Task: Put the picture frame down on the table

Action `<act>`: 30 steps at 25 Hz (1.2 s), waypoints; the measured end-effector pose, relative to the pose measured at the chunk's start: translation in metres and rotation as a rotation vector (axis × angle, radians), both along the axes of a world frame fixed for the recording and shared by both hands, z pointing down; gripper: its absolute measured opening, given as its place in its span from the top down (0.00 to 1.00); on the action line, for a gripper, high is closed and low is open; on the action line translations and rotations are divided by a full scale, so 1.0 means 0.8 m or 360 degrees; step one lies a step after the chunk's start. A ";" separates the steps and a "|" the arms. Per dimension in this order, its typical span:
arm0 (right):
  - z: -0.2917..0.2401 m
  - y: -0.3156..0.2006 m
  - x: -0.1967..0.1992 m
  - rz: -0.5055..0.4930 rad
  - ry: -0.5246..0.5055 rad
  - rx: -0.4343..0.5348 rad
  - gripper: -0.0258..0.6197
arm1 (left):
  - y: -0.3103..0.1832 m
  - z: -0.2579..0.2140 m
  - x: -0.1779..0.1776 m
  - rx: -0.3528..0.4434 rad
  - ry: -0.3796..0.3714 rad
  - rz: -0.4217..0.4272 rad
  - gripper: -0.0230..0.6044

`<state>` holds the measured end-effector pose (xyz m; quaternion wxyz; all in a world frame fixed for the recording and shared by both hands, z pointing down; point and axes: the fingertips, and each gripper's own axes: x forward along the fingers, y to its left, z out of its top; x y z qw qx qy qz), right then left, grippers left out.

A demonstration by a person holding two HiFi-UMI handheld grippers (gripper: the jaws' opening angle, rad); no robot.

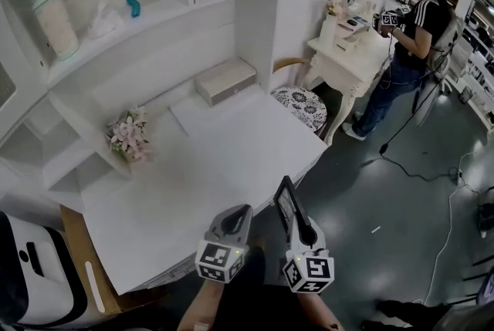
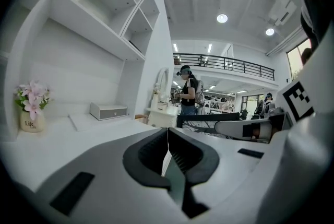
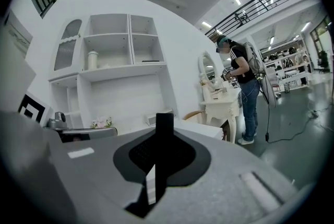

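Hanging beside the table's near edge, the left gripper [image 1: 236,215] has its jaws pressed together on nothing. Just to its right, the right gripper [image 1: 304,232] is clenched on the picture frame [image 1: 288,204]. The frame stands on edge between the pads, its long axis running forward along the jaws; in the right gripper view it shows as a dark upright bar [image 3: 164,131]. It appears to be out past the table's [image 1: 208,175] near right edge, so the bare white top lies ahead of it and to its left. The put-down therefore probably needs a carry forward and leftward, then a roll to lay the frame flat. The right hand does this alone, and the left is near enough to steady it.

On the table, a flower pot [image 1: 130,135] sits at the left and a grey box [image 1: 225,80] at the back, leaving the middle open. To the right are a patterned chair [image 1: 301,106], a white dressing table [image 1: 351,59] and a person [image 1: 413,21] standing at it.
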<state>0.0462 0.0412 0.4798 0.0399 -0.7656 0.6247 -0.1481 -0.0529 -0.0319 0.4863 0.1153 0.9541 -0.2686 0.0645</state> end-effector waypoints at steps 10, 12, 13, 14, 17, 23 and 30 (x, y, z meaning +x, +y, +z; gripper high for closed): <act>0.002 -0.058 0.058 0.0035 -0.0002 -0.0018 0.94 | -0.060 0.000 0.063 -0.0012 -0.0012 0.0054 0.94; 0.002 -0.070 0.069 0.0034 -0.0004 -0.0020 0.94 | -0.072 0.000 0.075 -0.0017 -0.0013 0.0057 0.94; 0.002 -0.075 0.074 0.0036 -0.0006 -0.0022 0.94 | -0.076 0.000 0.081 -0.0018 -0.0015 0.0062 0.94; 0.003 -0.079 0.079 0.0040 -0.0008 -0.0026 0.94 | -0.081 0.001 0.087 -0.0018 -0.0019 0.0067 0.94; 0.007 -0.091 0.093 0.0044 -0.0010 -0.0039 0.94 | -0.094 0.005 0.102 -0.0023 -0.0024 0.0077 0.94; 0.012 -0.120 0.117 0.0033 -0.0020 -0.0049 0.94 | -0.118 0.008 0.127 -0.0041 -0.0029 0.0083 0.94; 0.016 -0.145 0.132 0.0007 -0.0048 -0.0029 0.94 | -0.137 0.015 0.142 -0.0055 -0.0027 0.0081 0.94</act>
